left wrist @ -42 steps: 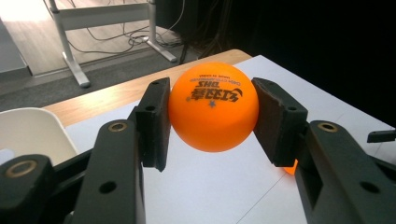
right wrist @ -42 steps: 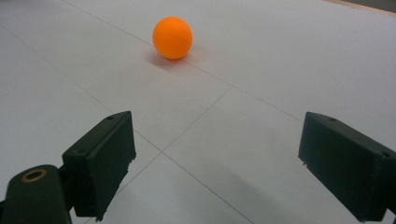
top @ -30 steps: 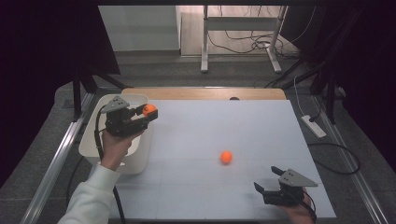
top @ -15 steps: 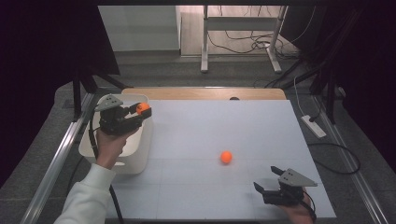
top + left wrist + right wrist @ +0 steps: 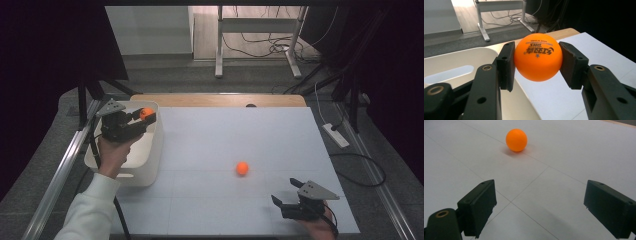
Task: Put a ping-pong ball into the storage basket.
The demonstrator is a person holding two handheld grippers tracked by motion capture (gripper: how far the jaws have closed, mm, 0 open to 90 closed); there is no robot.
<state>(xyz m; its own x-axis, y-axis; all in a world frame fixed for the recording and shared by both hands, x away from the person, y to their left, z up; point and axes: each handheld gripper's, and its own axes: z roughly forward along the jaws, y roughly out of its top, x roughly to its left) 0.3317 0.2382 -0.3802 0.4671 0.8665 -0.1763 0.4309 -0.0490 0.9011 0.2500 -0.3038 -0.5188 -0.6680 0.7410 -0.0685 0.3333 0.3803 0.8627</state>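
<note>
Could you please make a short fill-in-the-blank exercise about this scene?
1. The left gripper is shut on an orange ____.
2. It holds this over the white ____.
3. The right gripper has its jaws ____.
4. The loose ball lies on the ____.

Missing words: ball; bin; open; table

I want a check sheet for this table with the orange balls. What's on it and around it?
Surface: white table top, bare wood strip at the far edge.
Job's things: held ball; loose ball on the table; white bin at the left edge.
Clutter: nothing seen.
Grippers: left gripper shut on the held ball over the bin; right gripper open, pointing at the loose ball.
Cables: floor cables behind the table.
Surroundings: white desk frame, dark curtains.
</note>
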